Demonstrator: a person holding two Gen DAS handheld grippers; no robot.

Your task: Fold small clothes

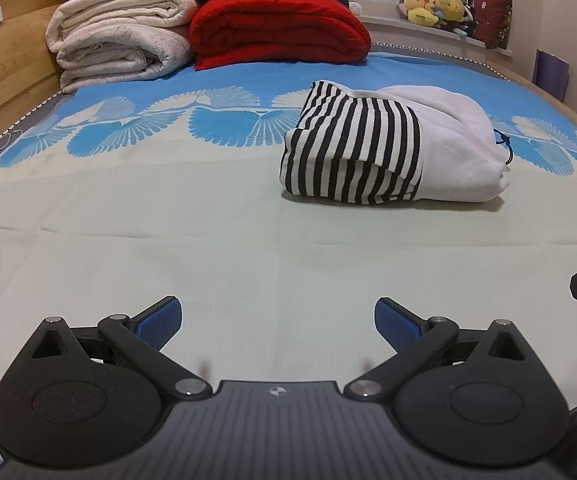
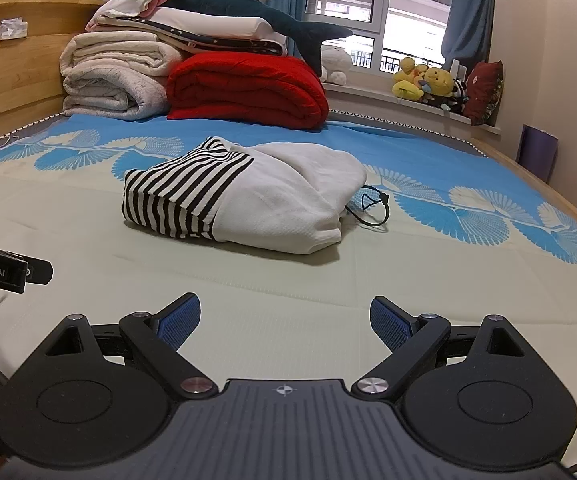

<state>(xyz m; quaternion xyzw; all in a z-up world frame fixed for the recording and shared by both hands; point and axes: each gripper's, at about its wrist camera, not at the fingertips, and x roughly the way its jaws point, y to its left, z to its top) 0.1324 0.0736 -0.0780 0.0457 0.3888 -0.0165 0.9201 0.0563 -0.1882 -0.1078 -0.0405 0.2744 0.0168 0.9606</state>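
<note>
Left gripper: blue-padded fingers spread wide, nothing between them, low over bare sheet. Right gripper: same, fingers apart and empty.

Item: white knit garment with a black-and-white striped panel, lying in a folded bundle on the pale green and blue patterned bed sheet, mid-bed, well ahead of both grippers and touching neither. In the left wrist view the garment sits forward and to the right. A dark drawstring cord trails out from its right end onto the sheet.

Handling, judged: soft, limp, light; several layers thick, so it will sag and unroll if lifted by one point. Knit surface looks grippy against the textured pads; slip unlikely. Not fragile. The cord could snag.

Where to hold: pinch a full stack of layers at the near edge, one gripper on the striped corner, the other on the white end, clear of the cord.

Background, not involved: rolled red blanket and cream folded blankets at the headboard.
</note>
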